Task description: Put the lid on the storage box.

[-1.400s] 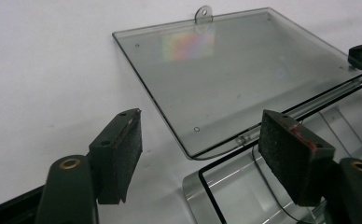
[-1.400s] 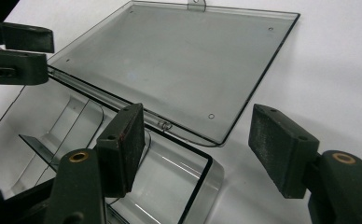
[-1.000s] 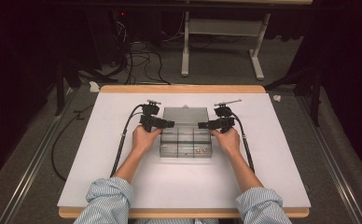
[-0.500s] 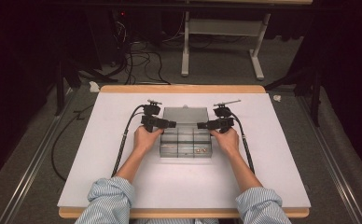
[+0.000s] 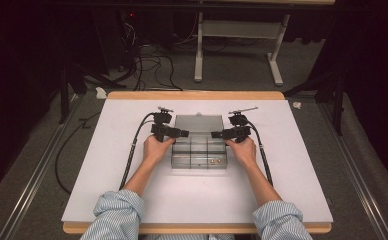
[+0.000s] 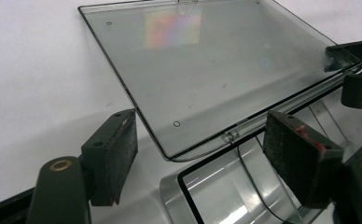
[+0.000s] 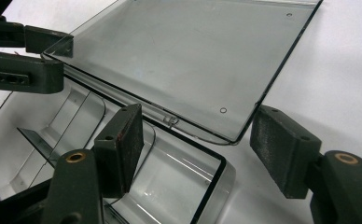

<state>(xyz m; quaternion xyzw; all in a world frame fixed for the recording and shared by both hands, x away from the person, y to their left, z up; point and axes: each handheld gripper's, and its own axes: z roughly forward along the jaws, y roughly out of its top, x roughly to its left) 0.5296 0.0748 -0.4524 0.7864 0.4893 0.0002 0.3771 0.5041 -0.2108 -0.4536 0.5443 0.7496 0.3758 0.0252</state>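
Nothing has shifted since a second ago: your hands sit where they were, flanking the clear compartment box (image 5: 199,152) at the middle of the white table (image 5: 107,190). Its lid (image 6: 207,70) lies folded flat on the far side. Your left gripper (image 5: 182,133) and right gripper (image 5: 216,134) both stand released, jaws straddling the box's far corners at the hinge, grasping nothing.

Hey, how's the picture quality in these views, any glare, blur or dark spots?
High view: soft overall, dark around the white table. Left gripper view: a rainbow glare patch on the clear lid, and the near fingers a bit soft. Right gripper view: bright streaks on the clear box; its lid looks evenly lit.
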